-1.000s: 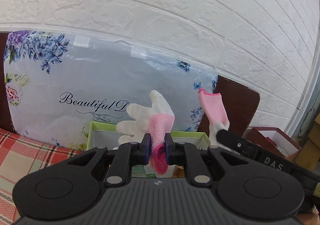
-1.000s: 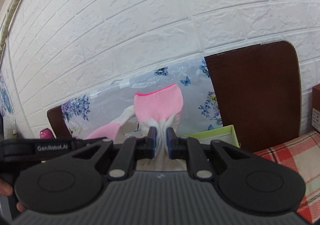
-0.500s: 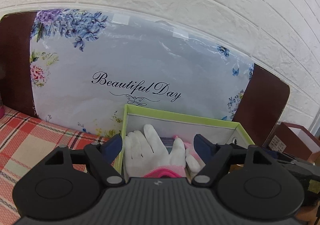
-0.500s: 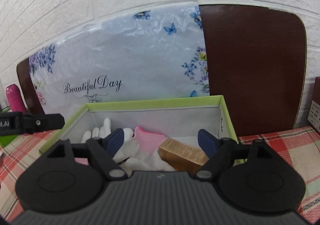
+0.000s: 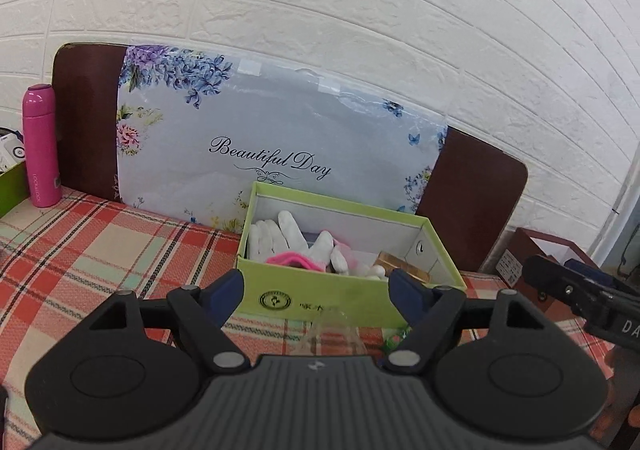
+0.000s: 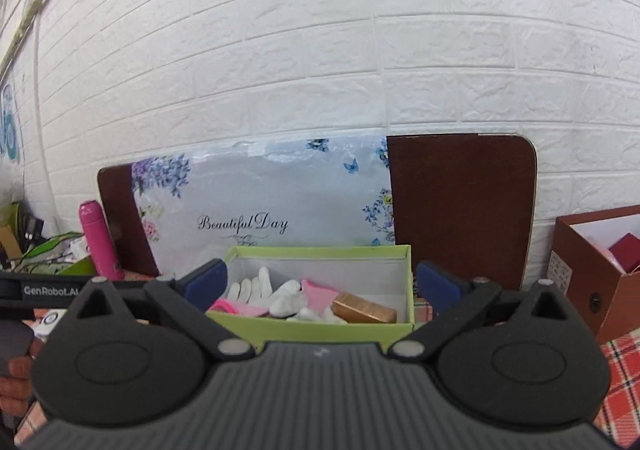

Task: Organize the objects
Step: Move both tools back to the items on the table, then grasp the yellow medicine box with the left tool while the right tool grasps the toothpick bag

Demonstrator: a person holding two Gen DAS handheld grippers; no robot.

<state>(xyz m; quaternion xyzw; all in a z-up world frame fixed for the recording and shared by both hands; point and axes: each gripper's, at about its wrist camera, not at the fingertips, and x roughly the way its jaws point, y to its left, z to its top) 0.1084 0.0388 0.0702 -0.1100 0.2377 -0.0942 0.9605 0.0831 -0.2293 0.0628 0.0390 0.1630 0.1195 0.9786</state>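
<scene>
A lime-green open box stands on the plaid tablecloth against a floral bag. Inside lie two white gloves with pink cuffs, loosely piled at the left and middle, and a tan-gold carton at the right. My left gripper is open, a little in front of the box's front wall, with nothing between its fingers. In the right wrist view the same box holds the gloves and the carton. My right gripper is in front of it, jaws opening and empty.
A pink bottle stands at the far left. The floral "Beautiful Day" bag and a dark brown board lean on the white brick wall. A red-brown open box sits at the right. A clear plastic scrap lies before the green box.
Both grippers were shut on raised gloves a second ago. They let the gloves go into the green box, opened wide and drew back from it.
</scene>
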